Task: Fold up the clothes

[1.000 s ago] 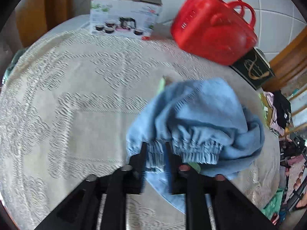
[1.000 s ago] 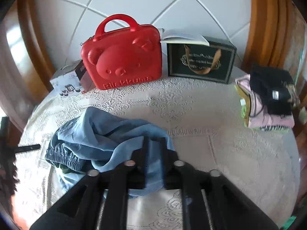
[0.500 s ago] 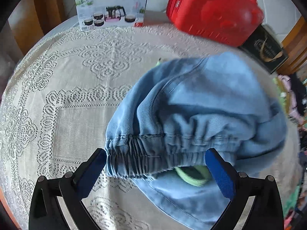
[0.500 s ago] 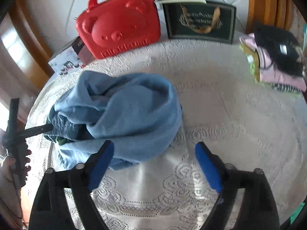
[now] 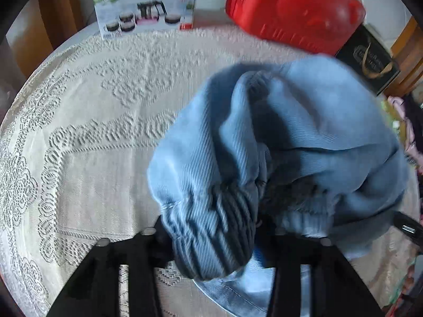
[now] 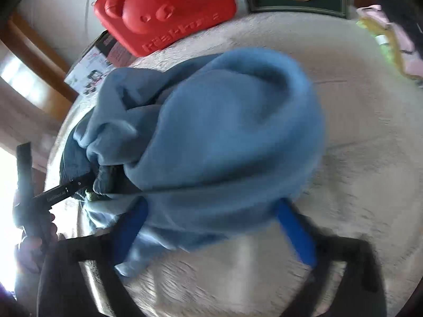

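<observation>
Pinching the gathered elastic waistband of the blue pants (image 5: 277,142): left gripper (image 5: 211,227), fingers pressed onto the fabric, bunch bulging over the front of them. Pants heaped in a crumpled mound mid-surface, on the lace tablecloth (image 5: 87,137), right of centre in the left wrist view. Back left on the surface: white box with a tea-set picture (image 5: 148,5). Next to it, further right: red bear-face case (image 5: 290,10), then dark box with gold lettering (image 5: 367,60) at the far right edge, just behind the mound.

Right wrist view, blurred: left gripper's black finger (image 6: 63,190) poking into the pants (image 6: 224,137) from the left side. Right gripper (image 6: 214,229) spread wide, blue pads either side of the near edge of the mound, cloth lying between them, not clamped. Stack of pink and dark clothes (image 6: 396,37) at far right, well apart from the pants.
</observation>
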The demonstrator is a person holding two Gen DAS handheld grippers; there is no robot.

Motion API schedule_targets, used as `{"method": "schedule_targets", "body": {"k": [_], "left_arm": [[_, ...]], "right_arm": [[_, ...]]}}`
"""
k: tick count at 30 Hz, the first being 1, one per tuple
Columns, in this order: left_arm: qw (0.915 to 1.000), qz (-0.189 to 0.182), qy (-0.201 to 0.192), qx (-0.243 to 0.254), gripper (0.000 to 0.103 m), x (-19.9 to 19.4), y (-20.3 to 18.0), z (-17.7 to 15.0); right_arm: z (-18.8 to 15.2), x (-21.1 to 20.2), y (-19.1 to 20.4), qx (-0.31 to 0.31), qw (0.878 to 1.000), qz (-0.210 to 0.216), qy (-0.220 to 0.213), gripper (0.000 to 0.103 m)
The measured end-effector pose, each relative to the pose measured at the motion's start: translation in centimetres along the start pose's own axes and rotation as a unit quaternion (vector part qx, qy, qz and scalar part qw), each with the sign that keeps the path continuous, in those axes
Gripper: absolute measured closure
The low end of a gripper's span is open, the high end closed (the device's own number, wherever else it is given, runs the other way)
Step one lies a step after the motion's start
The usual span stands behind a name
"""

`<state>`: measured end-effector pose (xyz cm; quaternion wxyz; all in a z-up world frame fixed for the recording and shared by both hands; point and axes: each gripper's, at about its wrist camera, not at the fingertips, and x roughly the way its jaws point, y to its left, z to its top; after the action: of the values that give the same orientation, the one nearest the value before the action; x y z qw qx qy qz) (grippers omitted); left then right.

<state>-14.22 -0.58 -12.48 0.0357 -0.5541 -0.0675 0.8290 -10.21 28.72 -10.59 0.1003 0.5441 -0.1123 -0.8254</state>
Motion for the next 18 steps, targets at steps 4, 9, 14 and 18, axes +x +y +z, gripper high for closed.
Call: {"method": "schedule_targets", "body": {"k": [4, 9, 14, 18], "left_arm": [[0.9988, -0.012, -0.042, -0.021, 0.068, -3.4, 1.8, 1.5], [0.9943, -0.045, -0.092, -0.03, 0.069, -9.3, 4.7, 2.9], [0.9909, -0.021, -0.13, -0.03, 0.069, -15.1, 7.5, 3.2], [0.993, -0.01, -0.102, -0.059, 0.069, -14.0, 10.6, 3.6]], "right_arm": [[1.6, -1.4, 4.1, -0.115, 0.991, -0.072, -0.018, 0.097], [3.9, -10.2, 7.4, -0.207, 0.968, -0.086, -0.11, 0.097], [5.9, -17.5, 8.5, -0.233, 0.944, -0.145, -0.183, 0.101], [7.8, -18.7, 4.8, -0.159, 0.966, -0.128, -0.161, 0.101]]}}
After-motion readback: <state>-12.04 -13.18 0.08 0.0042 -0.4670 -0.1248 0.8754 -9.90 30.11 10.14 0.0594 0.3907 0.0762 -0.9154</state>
